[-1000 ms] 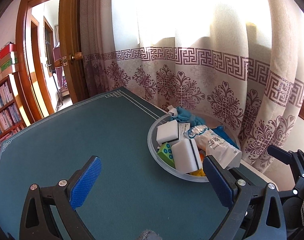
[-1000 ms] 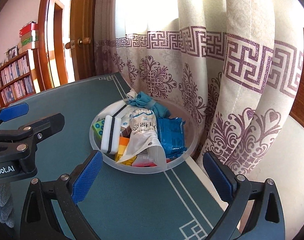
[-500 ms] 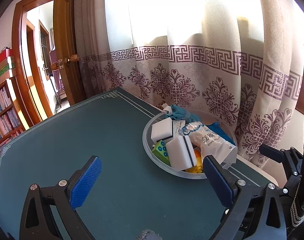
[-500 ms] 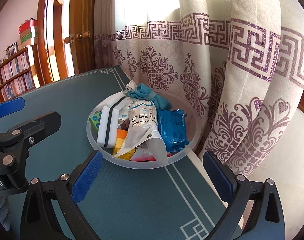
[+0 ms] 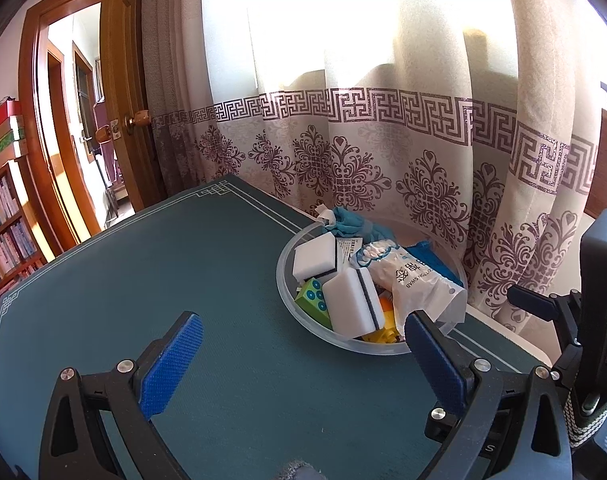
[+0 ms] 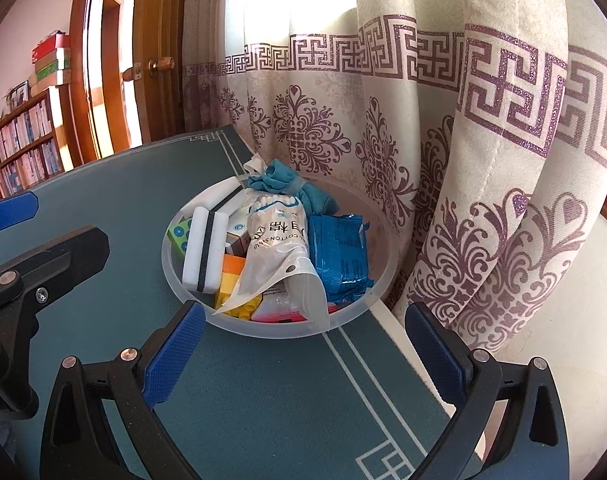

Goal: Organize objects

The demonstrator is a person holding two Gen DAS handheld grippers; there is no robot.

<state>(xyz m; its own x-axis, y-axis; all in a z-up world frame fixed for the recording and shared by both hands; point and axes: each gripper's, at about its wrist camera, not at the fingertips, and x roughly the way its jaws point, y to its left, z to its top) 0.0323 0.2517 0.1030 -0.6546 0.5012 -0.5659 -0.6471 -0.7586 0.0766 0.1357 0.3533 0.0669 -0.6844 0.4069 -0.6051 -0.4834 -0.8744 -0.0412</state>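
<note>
A clear plastic bowl (image 6: 171, 264) sits on the green table mat by the curtain; its rim also shows in the left wrist view (image 5: 281, 280). It holds a cotton swab bag (image 6: 277, 248), a blue packet (image 6: 337, 252), white sponges (image 6: 203, 252), a teal cloth (image 6: 281, 182), a green block (image 6: 178, 235) and yellow and orange bricks (image 6: 231, 280). My right gripper (image 6: 303, 334) is open and empty just in front of the bowl. My left gripper (image 5: 303, 344) is open and empty, to the bowl's left and in front.
The patterned curtain (image 6: 443, 140) hangs right behind the bowl. The table's right edge (image 6: 399, 344) lies near the bowl. A wooden door (image 5: 123, 100) and a bookshelf (image 5: 3, 232) stand far left. Bare mat (image 5: 143, 264) spreads left of the bowl.
Both grippers have drawn back and up a little, so the bowl sits lower and farther in the views. Nothing in the bowl has moved.
</note>
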